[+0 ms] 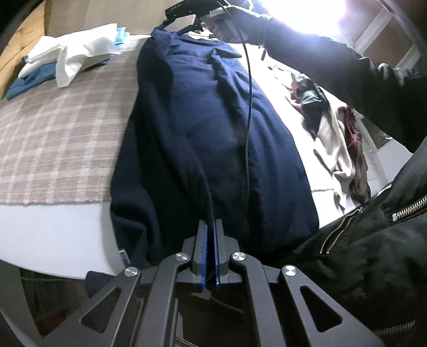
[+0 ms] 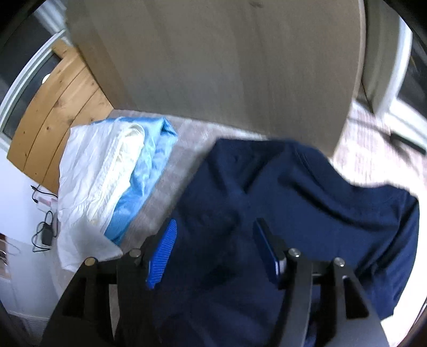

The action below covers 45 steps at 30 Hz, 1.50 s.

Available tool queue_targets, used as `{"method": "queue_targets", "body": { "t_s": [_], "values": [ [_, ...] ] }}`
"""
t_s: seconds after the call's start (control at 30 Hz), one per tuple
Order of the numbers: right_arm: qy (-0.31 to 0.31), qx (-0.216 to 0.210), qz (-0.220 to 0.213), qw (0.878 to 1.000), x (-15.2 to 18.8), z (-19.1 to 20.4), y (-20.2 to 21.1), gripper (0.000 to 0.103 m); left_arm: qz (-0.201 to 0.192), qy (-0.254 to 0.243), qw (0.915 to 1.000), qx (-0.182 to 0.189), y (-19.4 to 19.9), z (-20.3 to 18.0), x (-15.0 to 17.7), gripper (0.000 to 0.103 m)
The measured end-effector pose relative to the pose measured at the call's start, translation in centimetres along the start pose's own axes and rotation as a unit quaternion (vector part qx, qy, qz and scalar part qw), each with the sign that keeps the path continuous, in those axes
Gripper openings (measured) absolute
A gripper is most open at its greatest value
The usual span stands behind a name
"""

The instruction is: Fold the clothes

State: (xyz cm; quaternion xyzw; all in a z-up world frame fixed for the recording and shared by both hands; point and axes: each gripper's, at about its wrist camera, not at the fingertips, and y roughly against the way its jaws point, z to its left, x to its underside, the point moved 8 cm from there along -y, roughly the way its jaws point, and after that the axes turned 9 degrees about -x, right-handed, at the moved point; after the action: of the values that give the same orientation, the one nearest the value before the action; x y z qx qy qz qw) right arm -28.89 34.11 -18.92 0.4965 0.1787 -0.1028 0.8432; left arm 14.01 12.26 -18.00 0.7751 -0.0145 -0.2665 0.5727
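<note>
A navy blue garment (image 1: 202, 120) lies stretched lengthwise over the plaid-covered bed (image 1: 58, 125). My left gripper (image 1: 210, 227) is shut on its near hem at the bed's front edge. My right gripper shows at the garment's far end in the left wrist view (image 1: 192, 22). In the right wrist view my right gripper (image 2: 214, 229) is open, jaws wide apart, just above the navy garment (image 2: 293, 202), holding nothing. The right view is blurred.
A pile of white and light blue clothes (image 1: 66, 56) lies at the far left of the bed, also in the right wrist view (image 2: 112, 176). A heap of mixed clothes (image 1: 333, 138) lies at the right. The person's black jacket (image 1: 373, 240) is near right. A wooden headboard (image 2: 56, 106) stands behind.
</note>
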Motion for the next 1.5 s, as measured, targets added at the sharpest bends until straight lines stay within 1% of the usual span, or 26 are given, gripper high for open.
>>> {"method": "queue_targets", "body": {
  "t_s": [0.1,0.23,0.27,0.3,0.33,0.37,0.53,0.6,0.77,0.83,0.93,1.0,1.1,1.2,1.23,1.33,1.37,1.4,1.47,1.5],
  "values": [
    [0.003,0.011,0.013,1.0,-0.1,-0.5,-1.3,0.059,0.002,0.005,1.0,-0.004,0.1,0.5,0.1,0.003],
    [-0.011,0.003,0.014,1.0,-0.1,-1.5,-3.2,0.059,0.006,0.007,1.0,-0.002,-0.1,0.6,0.1,0.003],
    [-0.011,-0.001,0.011,1.0,-0.1,-1.6,-3.3,0.051,0.007,0.007,0.9999,-0.002,-0.1,0.6,0.1,0.003],
    [-0.01,-0.008,0.006,1.0,0.0,-1.6,-3.4,0.041,0.008,0.007,0.9999,-0.002,-0.1,0.6,0.1,0.003],
    [-0.011,-0.014,0.003,1.0,0.0,-1.6,-3.4,0.014,0.008,0.009,0.9999,-0.002,-0.1,0.7,0.1,0.003],
    [-0.012,-0.019,-0.001,1.0,0.0,-1.4,-3.1,0.008,0.009,0.011,0.9999,-0.001,0.0,0.7,0.1,0.003],
    [0.0,-0.036,-0.024,0.999,-0.9,-0.4,-0.7,0.007,-0.001,0.02,0.9998,0.003,1.1,1.1,-0.2,0.003],
    [0.003,-0.041,-0.026,0.999,-1.2,0.0,0.4,0.006,-0.004,0.024,0.9997,0.007,1.6,1.1,-0.3,0.003],
    [0.012,-0.028,-0.039,0.999,-2.5,0.1,3.5,0.006,-0.007,0.022,0.9996,0.018,2.5,0.4,-0.6,0.003],
    [0.017,-0.013,-0.036,0.999,-2.6,-0.2,4.0,0.006,-0.008,0.022,0.9992,0.031,2.5,-0.2,-0.8,0.003],
    [0.031,0.039,-0.013,0.999,-2.0,-1.6,3.3,0.006,-0.002,0.006,0.9991,0.041,1.5,-1.7,-0.8,0.003],
    [0.034,0.065,-0.001,0.997,-1.2,-2.5,2.6,0.006,0.005,-0.006,0.999,0.044,0.4,-2.7,-0.6,0.003],
    [0.03,0.082,0.012,0.996,-0.1,-4.0,1.4,0.006,0.021,-0.016,0.9991,0.033,-1.0,-3.1,-0.4,0.004],
    [0.038,0.104,0.034,0.993,0.9,-4.9,0.2,0.007,0.049,0.004,0.998,0.041,-1.8,-2.9,0.2,0.007],
    [0.037,0.11,0.043,0.992,1.2,-5.1,-0.1,0.008,0.055,0.011,0.9975,0.043,-1.9,-2.7,0.4,0.008],
    [0.024,0.132,0.06,0.989,1.7,-6.1,-0.1,0.031,0.054,0.027,0.997,0.049,0.0,-2.3,1.2,0.017],
    [0.023,0.137,0.058,0.989,1.7,-6.2,0.3,0.033,0.052,0.031,0.997,0.047,0.7,-2.0,1.7,0.019],
    [0.024,0.137,0.048,0.989,1.5,-6.1,1.2,0.033,0.052,0.031,0.9974,0.039,1.4,-1.4,2.1,0.019],
    [0.028,0.126,0.024,0.991,1.2,-5.2,3.4,0.033,0.056,0.035,0.9977,0.011,2.6,0.4,3.2,0.019],
    [0.027,0.113,0.01,0.993,1.2,-4.5,4.7,0.033,0.06,0.038,0.9975,-0.005,3.1,1.6,3.7,0.019]
  ]
}}
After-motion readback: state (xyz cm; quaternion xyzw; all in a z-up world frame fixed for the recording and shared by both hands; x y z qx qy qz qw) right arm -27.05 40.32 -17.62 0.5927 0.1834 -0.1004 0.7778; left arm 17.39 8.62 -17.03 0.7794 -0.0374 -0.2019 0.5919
